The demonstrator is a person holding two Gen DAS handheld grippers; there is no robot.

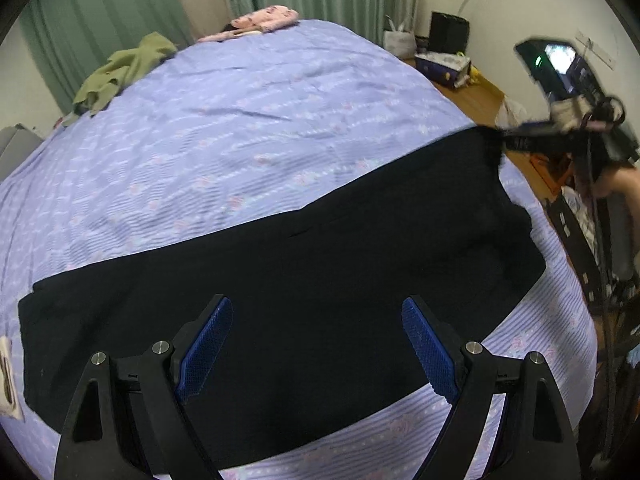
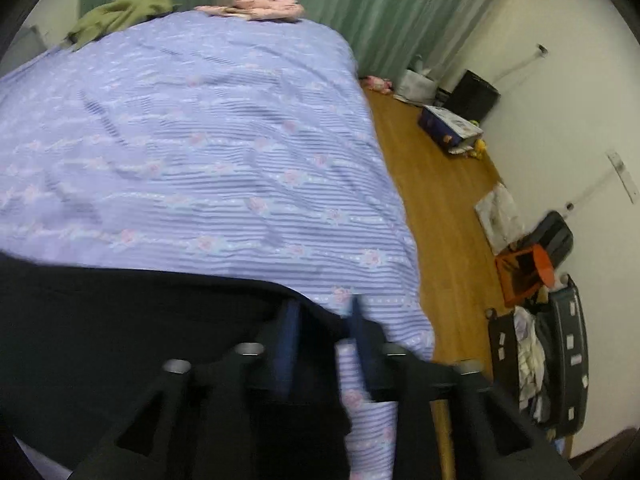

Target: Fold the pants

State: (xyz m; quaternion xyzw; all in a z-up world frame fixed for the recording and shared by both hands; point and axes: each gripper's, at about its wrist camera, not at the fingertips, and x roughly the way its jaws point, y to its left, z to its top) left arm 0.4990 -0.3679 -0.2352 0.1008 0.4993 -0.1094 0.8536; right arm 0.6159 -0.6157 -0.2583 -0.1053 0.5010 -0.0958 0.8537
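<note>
Black pants lie spread lengthwise, mostly flat, one far corner lifted.

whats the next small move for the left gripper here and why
Probably lower the left gripper onto the near edge of the black pants and close. Its fingers stand wide open above the cloth, holding nothing, and the pants lie spread flat across the purple bedspread. The right gripper sits at the far corner, though blur hides whether it grips.
</note>
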